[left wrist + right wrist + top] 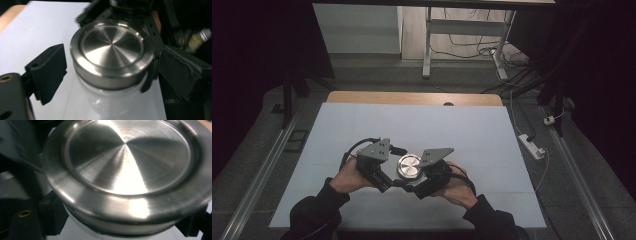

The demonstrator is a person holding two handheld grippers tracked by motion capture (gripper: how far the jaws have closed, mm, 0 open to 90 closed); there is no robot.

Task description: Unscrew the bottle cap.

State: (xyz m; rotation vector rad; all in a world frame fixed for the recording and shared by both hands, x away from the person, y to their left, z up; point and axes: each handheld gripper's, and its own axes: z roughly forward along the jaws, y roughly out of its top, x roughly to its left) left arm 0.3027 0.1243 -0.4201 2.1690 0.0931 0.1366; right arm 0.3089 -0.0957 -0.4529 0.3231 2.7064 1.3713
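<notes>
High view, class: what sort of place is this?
Probably a lab or workshop set up for recording: a table under a plain white sheet, loose cables and a power strip on the floor, desk frames behind.

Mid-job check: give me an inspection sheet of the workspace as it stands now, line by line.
Surface: pale blue-white sheet covering a wooden table, bare wood strip at the far edge.
Job's things: clear glass jar with a brushed steel round lid, upright near the front edge, lid on.
Clutter: nothing seen.
Grippers: left gripper open, one jaw standing clear of the jar; right gripper jaws at both sides under the lid rim, grip cannot be told.
Cables: a black cable loops from the left gripper; tangled floor cables and a white power strip to the right.
Surroundings: dark room, white table frame beyond.
</notes>
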